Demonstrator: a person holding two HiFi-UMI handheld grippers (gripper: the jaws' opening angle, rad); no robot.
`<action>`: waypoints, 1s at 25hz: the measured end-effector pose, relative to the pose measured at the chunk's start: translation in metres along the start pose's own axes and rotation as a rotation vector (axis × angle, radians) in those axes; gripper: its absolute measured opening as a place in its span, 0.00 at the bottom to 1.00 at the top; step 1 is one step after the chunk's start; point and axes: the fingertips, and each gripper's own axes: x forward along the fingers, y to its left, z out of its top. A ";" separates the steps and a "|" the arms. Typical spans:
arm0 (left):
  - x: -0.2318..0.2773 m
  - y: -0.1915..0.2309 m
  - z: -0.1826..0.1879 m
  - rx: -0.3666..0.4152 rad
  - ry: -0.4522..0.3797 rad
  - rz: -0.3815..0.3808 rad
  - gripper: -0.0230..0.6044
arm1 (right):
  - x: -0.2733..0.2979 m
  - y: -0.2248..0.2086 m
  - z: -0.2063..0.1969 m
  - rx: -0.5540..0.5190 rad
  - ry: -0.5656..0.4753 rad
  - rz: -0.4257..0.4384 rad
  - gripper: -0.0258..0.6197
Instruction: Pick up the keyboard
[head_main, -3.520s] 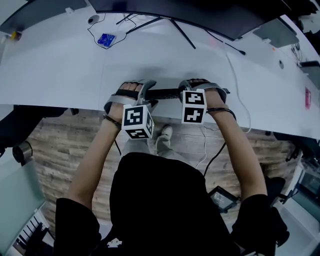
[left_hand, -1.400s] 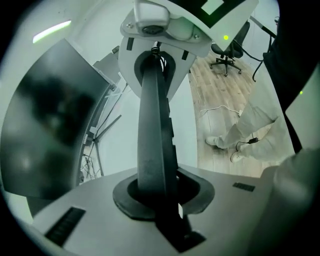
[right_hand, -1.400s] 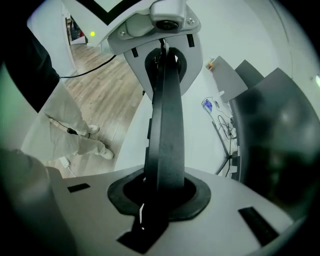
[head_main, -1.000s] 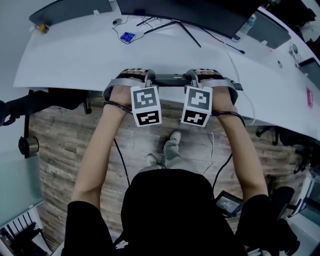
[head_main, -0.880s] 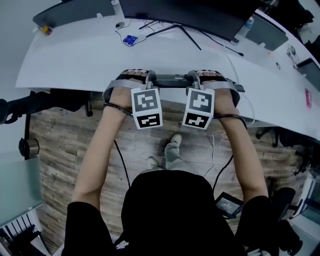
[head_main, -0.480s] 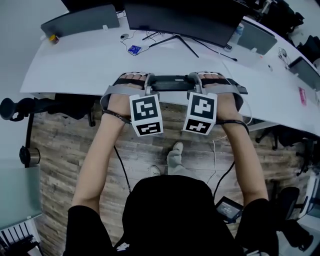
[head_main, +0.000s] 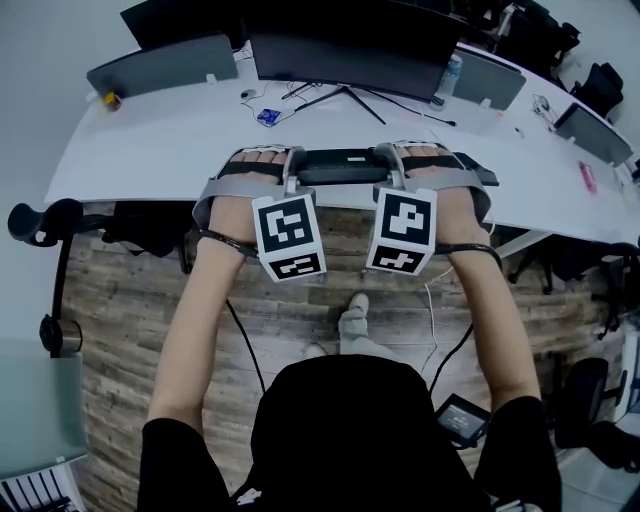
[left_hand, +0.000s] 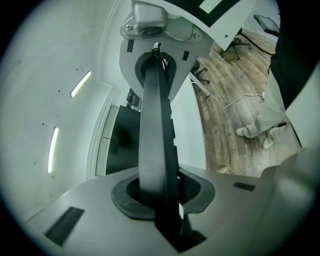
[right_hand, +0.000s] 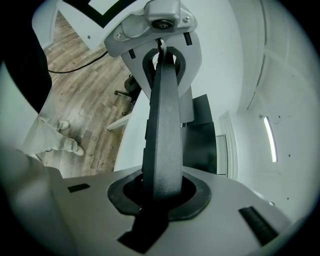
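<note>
Head view: left tongs (head_main: 292, 168), right tongs (head_main: 386, 165) clamp keyboard (head_main: 340, 166).

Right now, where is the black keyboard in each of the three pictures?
Head view: keyboard, a level bar in the upper middle.
Left gripper view: a dark bar running up the centre.
Right gripper view: likewise, up the centre.
Shared landmark: the wooden floor.

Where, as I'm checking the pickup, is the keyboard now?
In the head view the keyboard is upper middle, clamped at its ends by the left gripper and the right gripper, over the near edge of the white desk.
</note>
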 end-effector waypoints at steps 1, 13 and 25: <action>-0.006 0.001 0.000 0.001 -0.004 0.008 0.18 | -0.006 -0.002 0.002 -0.001 0.006 -0.008 0.17; -0.055 0.014 0.000 0.043 -0.022 0.048 0.18 | -0.055 -0.012 0.014 0.026 0.027 -0.062 0.17; -0.078 0.019 0.034 0.044 -0.027 0.069 0.19 | -0.088 -0.012 -0.011 0.025 0.030 -0.081 0.17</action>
